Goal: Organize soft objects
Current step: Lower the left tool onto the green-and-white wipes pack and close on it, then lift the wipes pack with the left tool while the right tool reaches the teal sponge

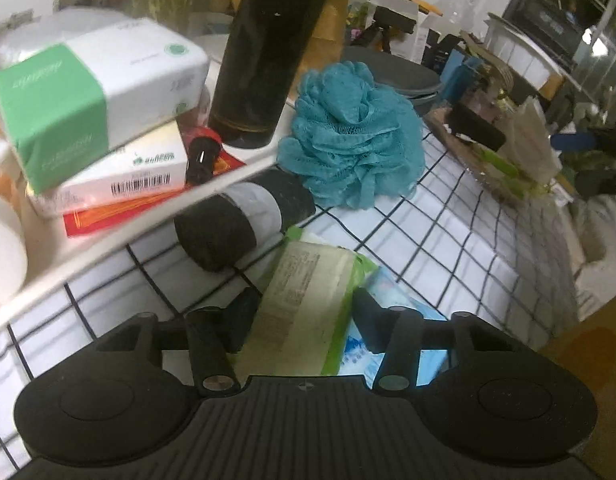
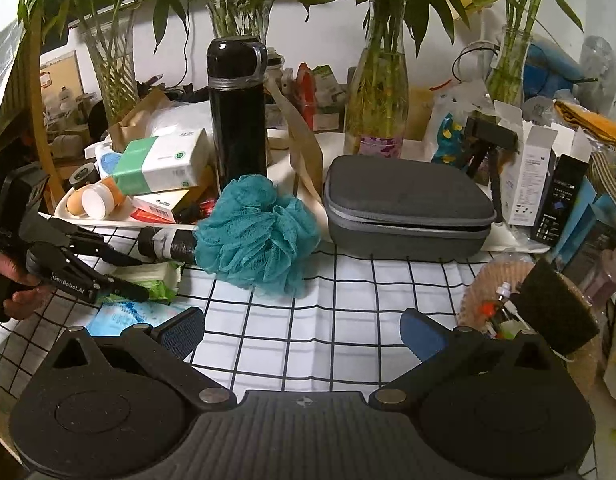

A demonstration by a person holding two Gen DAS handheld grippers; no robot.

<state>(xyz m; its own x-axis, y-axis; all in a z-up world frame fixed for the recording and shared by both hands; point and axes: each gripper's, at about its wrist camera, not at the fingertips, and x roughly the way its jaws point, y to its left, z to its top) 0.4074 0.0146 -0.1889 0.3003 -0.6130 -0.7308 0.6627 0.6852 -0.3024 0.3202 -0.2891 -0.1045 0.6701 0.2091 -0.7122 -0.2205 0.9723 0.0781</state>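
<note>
My left gripper [image 1: 304, 312] is shut on a green soft tissue pack [image 1: 308, 304], held just above a blue wipes pack [image 1: 391, 336] on the checkered cloth. In the right wrist view the left gripper [image 2: 128, 280] grips that green pack [image 2: 160, 280] at the left. A teal mesh bath pouf [image 1: 351, 136] lies on the cloth beyond, also in the right wrist view [image 2: 256, 232]. A green-and-white tissue pack [image 1: 96, 96] sits on the white tray [image 1: 244, 164]. My right gripper [image 2: 304, 332] is open and empty above the cloth, in front of the pouf.
A black roll [image 1: 244, 220] lies beside the tray edge. A tall black flask [image 2: 238, 108] stands on the tray. A grey zip case [image 2: 403, 208] is behind the pouf. A basket with a dark sponge [image 2: 555, 304] stands at the right. Glass vases [image 2: 375, 100] line the back.
</note>
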